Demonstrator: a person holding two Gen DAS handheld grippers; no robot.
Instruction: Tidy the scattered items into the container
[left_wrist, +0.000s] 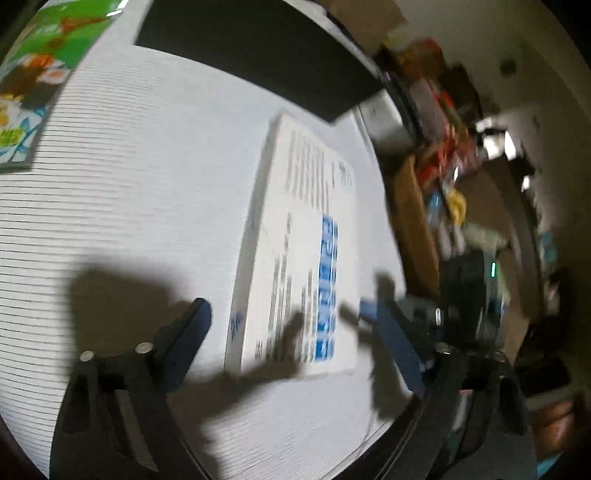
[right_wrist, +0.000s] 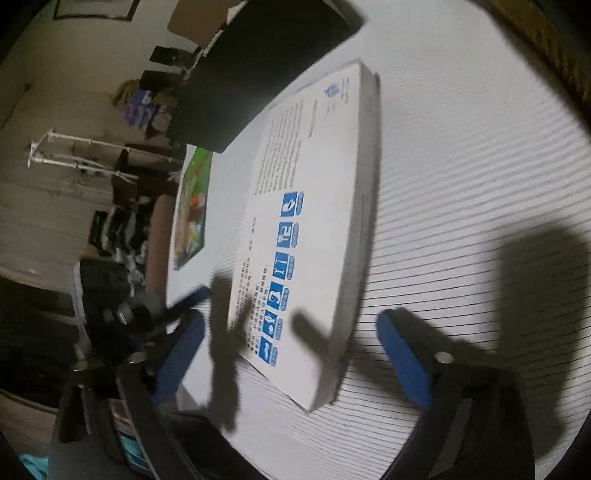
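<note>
While both claws gape, the ribbed white table (left_wrist: 110, 206) (cluttered room beyond) holds a book (left_wrist: 306, 236).

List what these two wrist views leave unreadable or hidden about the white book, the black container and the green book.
- White book: printed text unreadable in both views, motion blur.
- Black container: only its outer wall shows; interior hidden, top cut off by the frame edge.
- Green book: cropped by the fisheye edge in the left view, partly behind the container in the right view.
</note>
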